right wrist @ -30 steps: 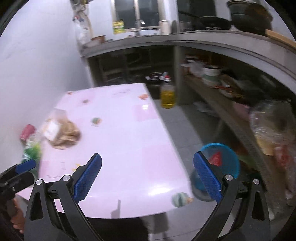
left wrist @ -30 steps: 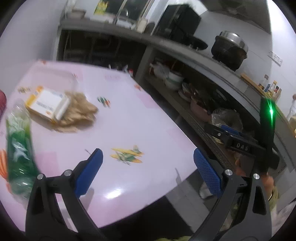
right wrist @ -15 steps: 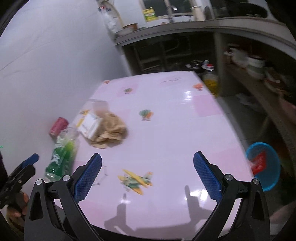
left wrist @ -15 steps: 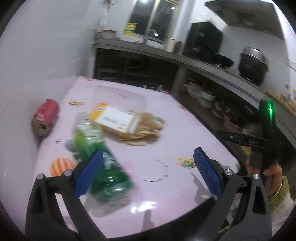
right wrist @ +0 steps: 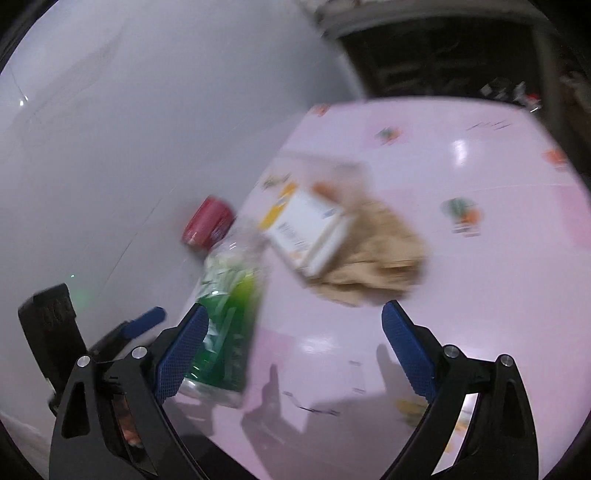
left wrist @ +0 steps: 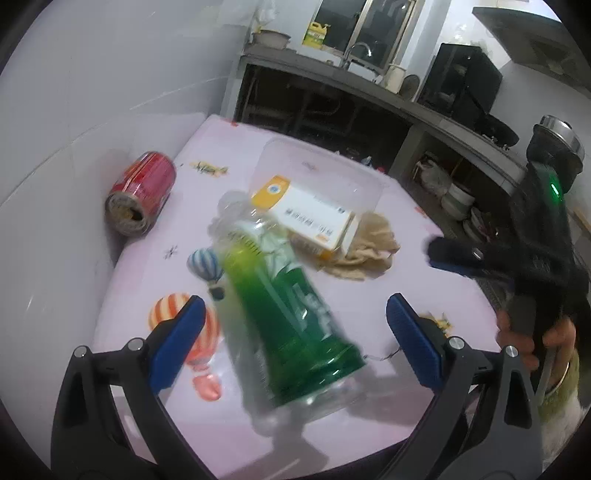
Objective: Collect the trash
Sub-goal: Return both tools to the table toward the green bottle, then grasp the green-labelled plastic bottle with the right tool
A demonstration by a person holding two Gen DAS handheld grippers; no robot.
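Green bottle (left wrist: pixel 284 306) lies on its side at the near edge of my pink table (left wrist: pixel 369 302), between the spread fingers of my left gripper (left wrist: pixel 293 336); my right gripper (right wrist: pixel 291 350) gapes wide too, holding nothing, with the red can (left wrist: pixel 142 192) far left by the wall

White wall (left wrist: pixel 92 92) runs along left side, smooth, faint seam lines. Pink table (left wrist: pixel 369 314) pushed against it; glossy top, printed balloons and small planes, ceiling-light glare on surface in right wrist view. Grey concrete counter (left wrist: pixel 332 74) across back, dark open shelving beneath. Dark window (left wrist: pixel 369 26) above counter, tap below it. Black cabinet (left wrist: pixel 461 85) at right. Bowls stacked on lower shelf (left wrist: pixel 458 195).
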